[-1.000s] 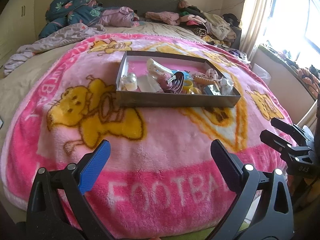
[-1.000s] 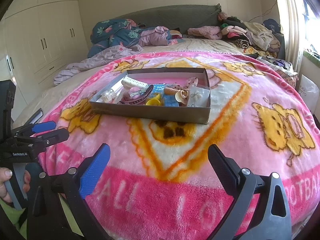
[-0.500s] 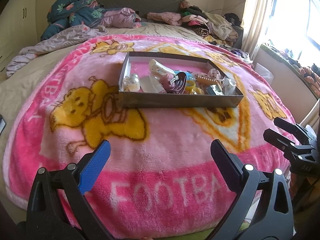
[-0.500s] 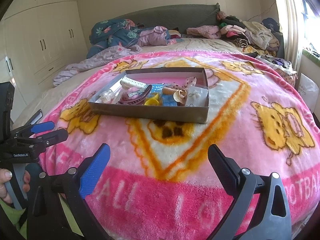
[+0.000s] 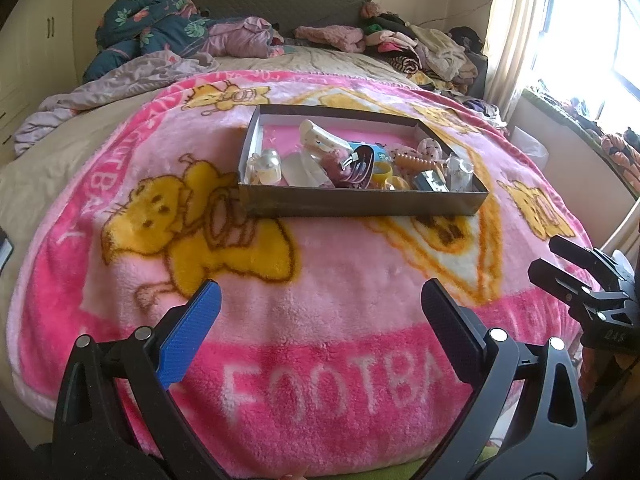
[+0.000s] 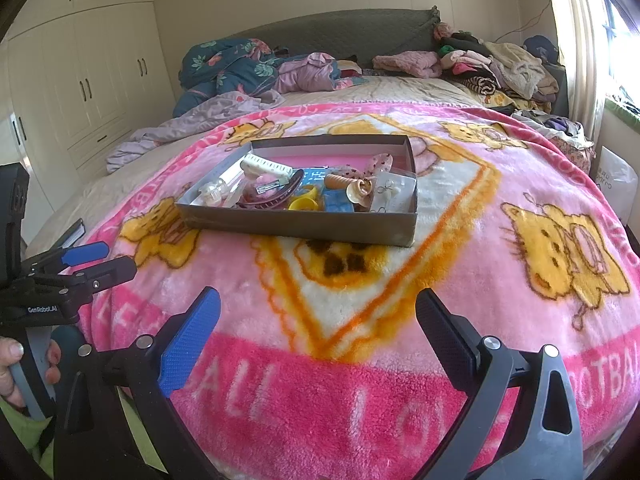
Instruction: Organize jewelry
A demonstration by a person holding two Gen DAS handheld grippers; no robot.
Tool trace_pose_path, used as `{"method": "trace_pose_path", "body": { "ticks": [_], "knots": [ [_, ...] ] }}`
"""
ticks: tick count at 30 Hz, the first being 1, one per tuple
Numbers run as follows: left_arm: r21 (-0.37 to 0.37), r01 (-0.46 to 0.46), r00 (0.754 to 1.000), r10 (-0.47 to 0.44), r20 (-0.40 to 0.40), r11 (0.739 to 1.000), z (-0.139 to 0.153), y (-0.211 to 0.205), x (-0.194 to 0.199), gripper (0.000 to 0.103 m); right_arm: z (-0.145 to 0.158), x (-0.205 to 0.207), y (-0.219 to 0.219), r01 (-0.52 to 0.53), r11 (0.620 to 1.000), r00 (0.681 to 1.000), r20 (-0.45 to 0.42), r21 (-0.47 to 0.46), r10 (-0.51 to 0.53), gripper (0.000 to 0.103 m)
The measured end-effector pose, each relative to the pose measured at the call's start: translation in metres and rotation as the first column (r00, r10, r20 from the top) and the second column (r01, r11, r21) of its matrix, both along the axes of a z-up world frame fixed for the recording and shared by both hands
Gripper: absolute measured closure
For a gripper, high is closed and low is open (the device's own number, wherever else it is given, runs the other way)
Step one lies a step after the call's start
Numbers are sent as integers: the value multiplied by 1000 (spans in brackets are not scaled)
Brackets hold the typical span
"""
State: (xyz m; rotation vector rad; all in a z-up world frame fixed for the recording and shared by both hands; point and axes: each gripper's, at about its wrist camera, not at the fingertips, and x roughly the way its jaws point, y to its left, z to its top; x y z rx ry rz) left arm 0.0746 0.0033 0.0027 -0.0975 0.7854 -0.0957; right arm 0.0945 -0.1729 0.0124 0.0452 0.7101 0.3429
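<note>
Both grippers hover with jaws spread wide and empty over the pink blanket (image 5: 320,280) at the bottom of their frames: the left gripper (image 5: 320,312), the right gripper (image 6: 318,312). The box (image 5: 360,202) of jewelry sits above centre in both views, well apart from them. A hand (image 6: 12,372) grips a handle at lower left of the right view

We read "FOOTBA" in white letters along the pink blanket's (image 5: 320,344) border at six o'clock. At nine o'clock in the right wrist view, the left gripper (image 6: 92,260) carries a "GenRobot.AI" label.
</note>
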Motion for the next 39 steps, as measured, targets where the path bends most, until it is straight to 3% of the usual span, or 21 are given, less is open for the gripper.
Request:
{"method": "trace_pose_path", "body": {
  "ticks": [39],
  "knots": [
    [-4,24,999,-24,27,1000,2,-7,-3,11,-1,0,1,-4,1000,1000,-4,-10,4,8]
  ]
}}
